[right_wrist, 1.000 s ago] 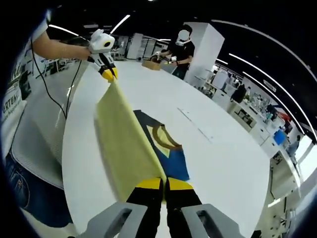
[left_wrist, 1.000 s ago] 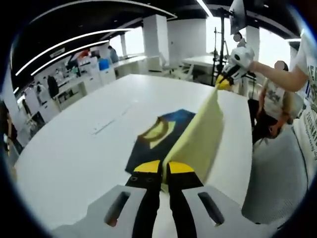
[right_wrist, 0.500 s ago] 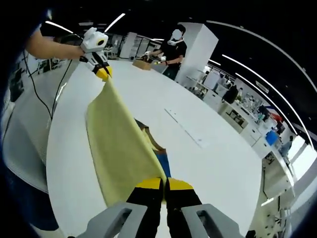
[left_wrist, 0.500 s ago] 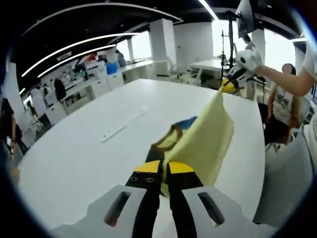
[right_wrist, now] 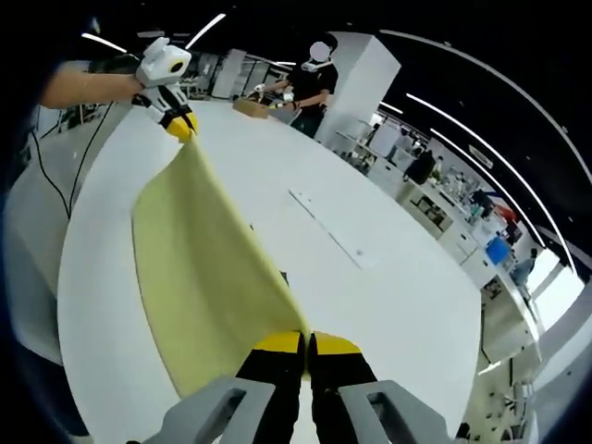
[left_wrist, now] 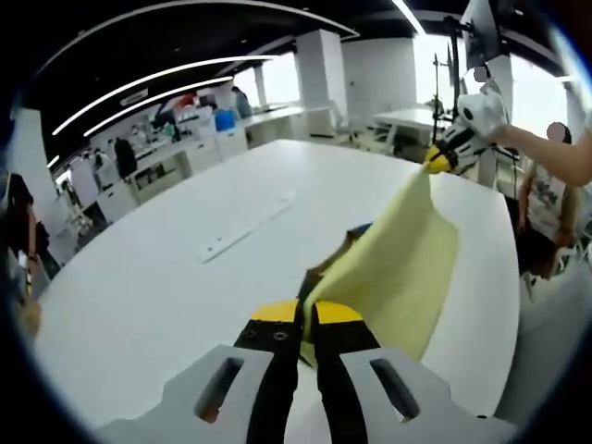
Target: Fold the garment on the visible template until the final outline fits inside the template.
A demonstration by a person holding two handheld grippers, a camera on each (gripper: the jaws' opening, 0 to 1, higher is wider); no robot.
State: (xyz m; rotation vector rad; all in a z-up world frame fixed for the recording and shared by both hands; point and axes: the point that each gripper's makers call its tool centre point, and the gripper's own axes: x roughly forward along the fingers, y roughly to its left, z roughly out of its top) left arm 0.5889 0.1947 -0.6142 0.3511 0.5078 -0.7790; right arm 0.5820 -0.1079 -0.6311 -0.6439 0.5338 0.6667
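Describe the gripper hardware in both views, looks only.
Left gripper and right gripper: two black fingers with yellow tips on a light grey body with two slots. Seen from across, each has a white rounded housing; a black cable hangs near the left one.

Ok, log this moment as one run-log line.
left gripper: shut on garment | right gripper: shut on garment | garment: yellow side up, lifted, stretched between both over white table | fold: in progress

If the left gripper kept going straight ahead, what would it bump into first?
Probably the yellow garment it is already pinching; the left gripper points right along the lifted cloth. Past it lies the white table, though depth is unclear.
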